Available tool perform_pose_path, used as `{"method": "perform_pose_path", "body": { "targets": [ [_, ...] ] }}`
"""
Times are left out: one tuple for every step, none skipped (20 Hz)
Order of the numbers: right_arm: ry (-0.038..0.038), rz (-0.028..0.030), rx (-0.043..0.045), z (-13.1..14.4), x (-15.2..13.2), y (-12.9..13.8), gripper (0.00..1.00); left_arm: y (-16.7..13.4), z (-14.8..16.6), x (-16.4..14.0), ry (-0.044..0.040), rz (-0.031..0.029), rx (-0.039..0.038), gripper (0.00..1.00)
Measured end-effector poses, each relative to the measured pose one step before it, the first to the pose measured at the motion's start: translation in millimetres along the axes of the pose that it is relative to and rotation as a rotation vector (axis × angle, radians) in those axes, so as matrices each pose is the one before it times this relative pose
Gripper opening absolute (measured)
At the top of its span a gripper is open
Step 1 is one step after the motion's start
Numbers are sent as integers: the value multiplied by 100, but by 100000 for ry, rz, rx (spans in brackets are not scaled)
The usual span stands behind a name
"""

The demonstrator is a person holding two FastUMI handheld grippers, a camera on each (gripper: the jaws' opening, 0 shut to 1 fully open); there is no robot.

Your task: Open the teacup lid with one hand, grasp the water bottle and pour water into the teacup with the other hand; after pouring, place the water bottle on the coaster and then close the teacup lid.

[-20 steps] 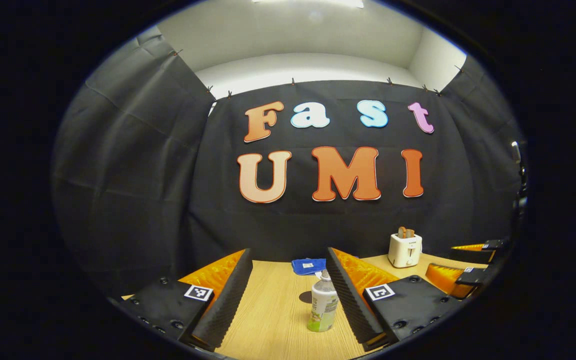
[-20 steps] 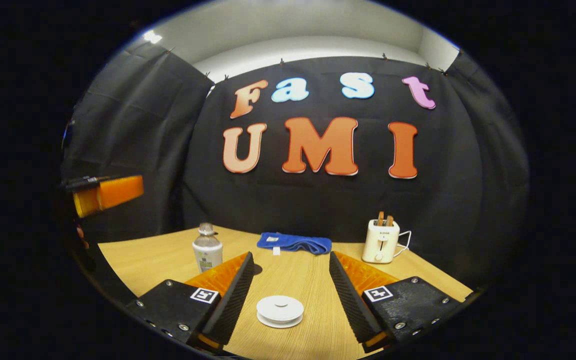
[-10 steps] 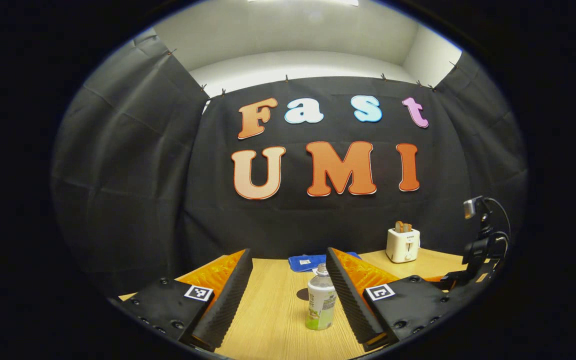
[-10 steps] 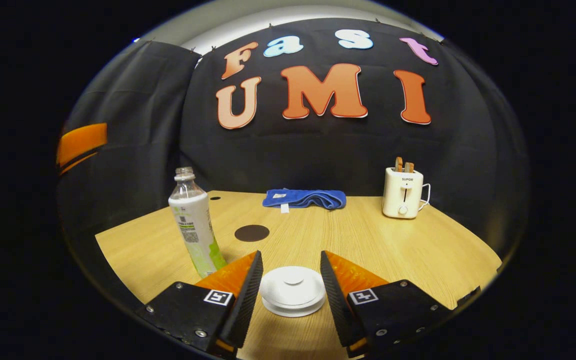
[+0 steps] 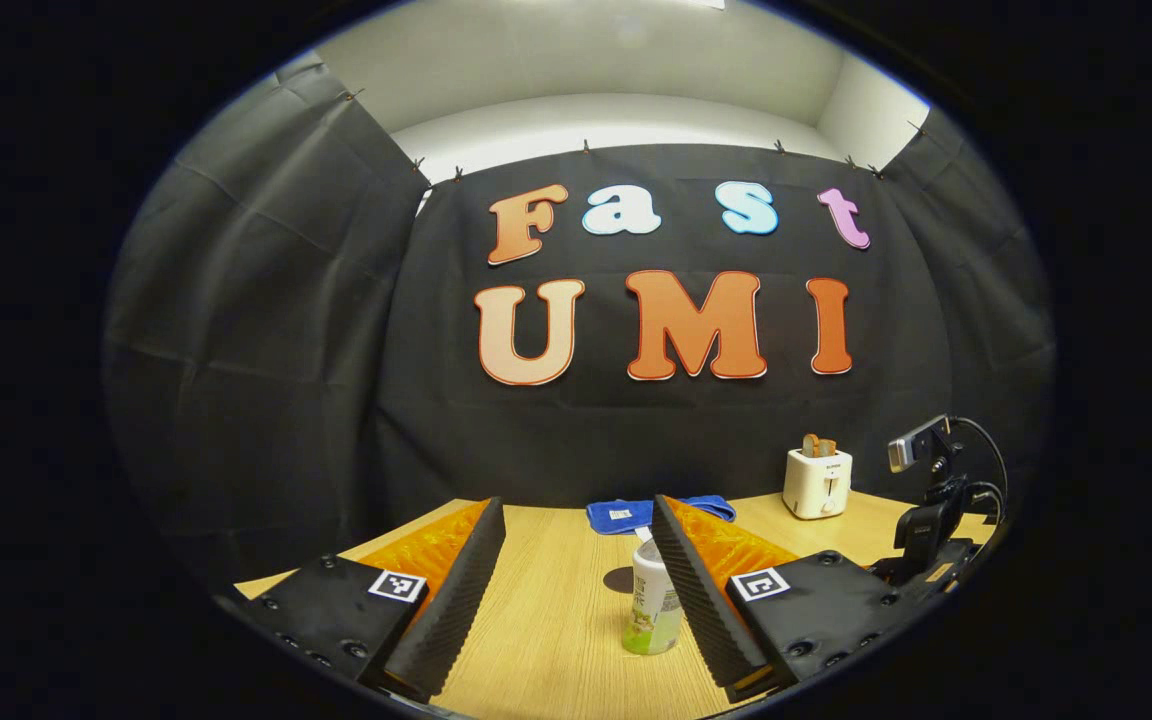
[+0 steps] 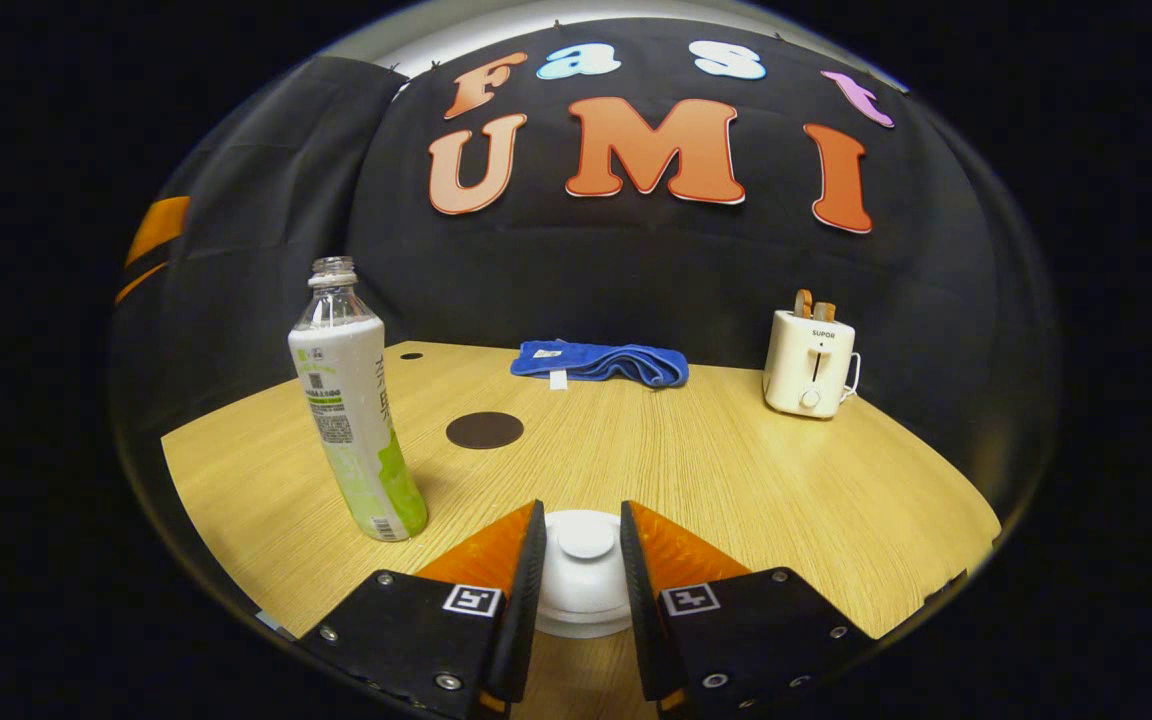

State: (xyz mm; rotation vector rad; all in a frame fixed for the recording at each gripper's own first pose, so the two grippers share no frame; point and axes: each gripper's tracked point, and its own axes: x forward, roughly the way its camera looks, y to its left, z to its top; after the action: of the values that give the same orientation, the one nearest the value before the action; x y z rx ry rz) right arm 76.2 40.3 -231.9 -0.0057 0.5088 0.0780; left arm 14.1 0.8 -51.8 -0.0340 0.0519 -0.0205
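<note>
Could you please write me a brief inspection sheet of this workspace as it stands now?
Surface: wooden table, dry, no spills seen.
Job's things: water bottle upright, uncapped, left of the teacup lid; lid on; dark round coaster bare, behind the bottle.
Clutter: folded blue cloth at the back edge; white toaster at back right.
Grippers: right gripper jaws narrowed around the lid, contact cannot be told; left gripper open, bottle just inside its right jaw.
Cables: toaster cord; a cable on the camera mount.
Surroundings: black cloth wall.

On the table [image 6: 736, 480], bottle [image 6: 351, 400] left, coaster [image 6: 484, 430] behind-right, toaster [image 6: 808, 362] far right.
</note>
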Motion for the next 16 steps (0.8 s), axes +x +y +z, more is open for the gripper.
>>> {"method": "perform_pose_path", "body": {
  "targets": [
    [842,317,921,-77,18,-102,43,12,-179,78,506,194,130,95],
    [569,167,1651,8,-97,-70,40,20,-245,28,267,58,119,95],
    [568,344,1951,84,95,-204,39,-151,-150,11,235,-525,70,95],
    [292,482,1225,-50,-57,4,33,-300,-218,54,87,-1112,-531,95],
    [69,574,595,0,191,-32,31,-251,-328,4,691,-906,-649,95],
    [46,776,-195,51,-19,29,22,-53,-192,188,489,-434,-463,95],
    [-432,-44,-26,154,0,-58,29,-115,-178,124,244,-528,-184,95],
    [-300,113,708,-73,-44,-159,23,-173,-188,90,-117,-655,-53,94],
    [-439,283,1142,121,39,-11,22,-326,-105,121,-354,-1018,231,95],
    [-426,711,1095,96,19,108,21,-294,-315,28,-116,-864,365,95],
    [-480,307,787,199,19,-8,21,-409,-188,192,60,-1221,323,95],
    [-654,-52,500,329,-78,-167,21,-537,-463,311,314,-1537,582,95],
    [-1147,173,703,519,-164,-117,21,-516,-364,303,181,-1504,700,95],
    [-1506,311,1128,556,-128,-85,21,-429,-400,268,216,-1282,645,95],
    [-1244,356,894,558,-145,-87,17,-331,-492,364,521,-995,8,95],
    [-1318,-49,1052,443,-103,-225,20,-415,-504,402,884,-1215,-776,95]
  ]
}}
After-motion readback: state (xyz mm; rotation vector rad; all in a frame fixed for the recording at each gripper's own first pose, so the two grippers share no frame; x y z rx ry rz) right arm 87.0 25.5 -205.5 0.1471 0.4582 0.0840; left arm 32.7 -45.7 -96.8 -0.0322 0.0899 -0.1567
